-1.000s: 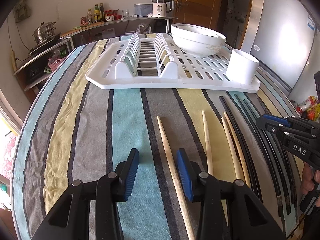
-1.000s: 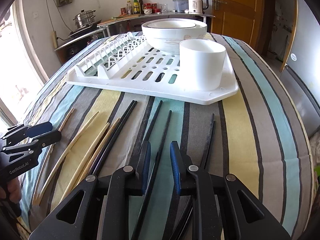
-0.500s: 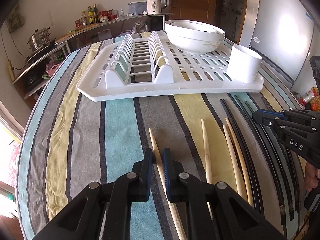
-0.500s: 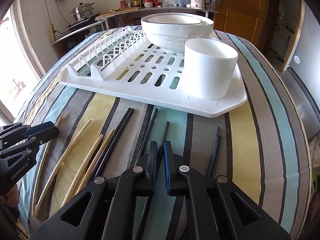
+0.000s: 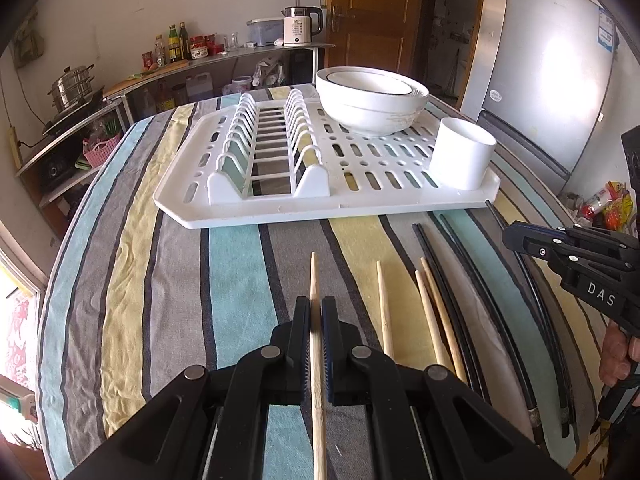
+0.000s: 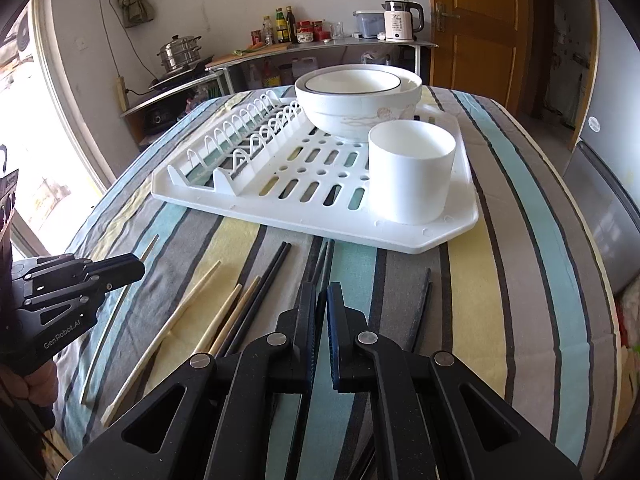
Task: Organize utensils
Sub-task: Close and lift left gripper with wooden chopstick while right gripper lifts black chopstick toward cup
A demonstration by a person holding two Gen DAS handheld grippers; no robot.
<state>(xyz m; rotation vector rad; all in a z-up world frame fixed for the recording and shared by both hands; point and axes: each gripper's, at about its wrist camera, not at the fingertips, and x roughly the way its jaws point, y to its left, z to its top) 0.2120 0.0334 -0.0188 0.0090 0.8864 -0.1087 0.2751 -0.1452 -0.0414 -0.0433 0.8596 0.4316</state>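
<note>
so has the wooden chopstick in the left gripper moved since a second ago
Yes. The wooden chopstick in the left gripper now points straight toward the dish rack; earlier it slanted left.

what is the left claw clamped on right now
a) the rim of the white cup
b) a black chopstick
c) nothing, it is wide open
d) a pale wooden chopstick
d: in the left wrist view the left claw has its two pads pressed against a pale wooden chopstick, whose tip sticks out past them over the striped tablecloth.
</note>
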